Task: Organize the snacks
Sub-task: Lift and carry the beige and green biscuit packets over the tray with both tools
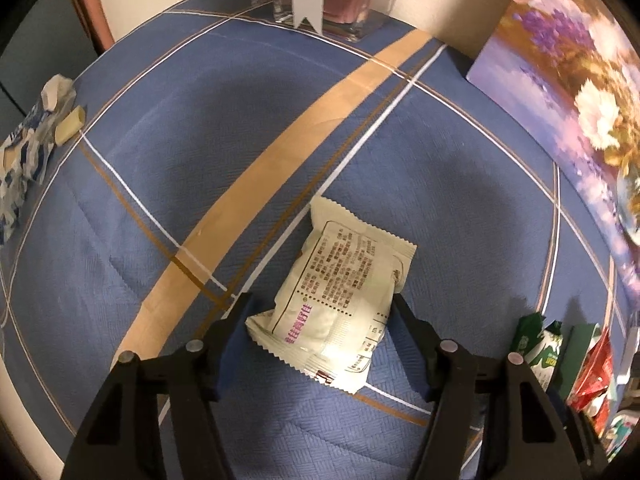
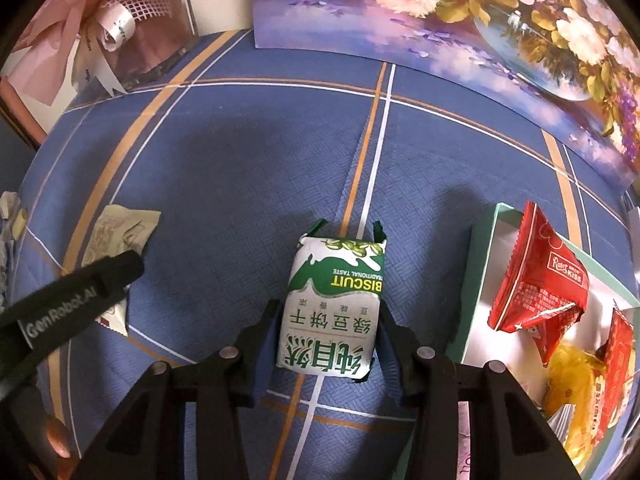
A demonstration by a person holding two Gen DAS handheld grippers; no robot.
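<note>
A cream snack packet (image 1: 340, 292) with printed text lies on the blue checked cloth (image 1: 200, 152). My left gripper (image 1: 322, 302) straddles its near half, one jaw on each side, touching or nearly so. The packet's corner also shows in the right wrist view (image 2: 120, 228), with the left gripper's black finger (image 2: 80, 284) over it. A green and white biscuit packet (image 2: 336, 304) lies on the cloth between the jaws of my right gripper (image 2: 330, 312), which press its sides. It also shows in the left wrist view (image 1: 540, 344).
A box with a teal rim (image 2: 480, 280) at the right holds red snack packets (image 2: 544, 276) and a yellow one (image 2: 572, 380). A flower picture (image 2: 440, 20) leans at the back. A pink gift box (image 2: 120, 32) stands back left. Crumpled blue-white wrappers (image 1: 28, 152) lie far left.
</note>
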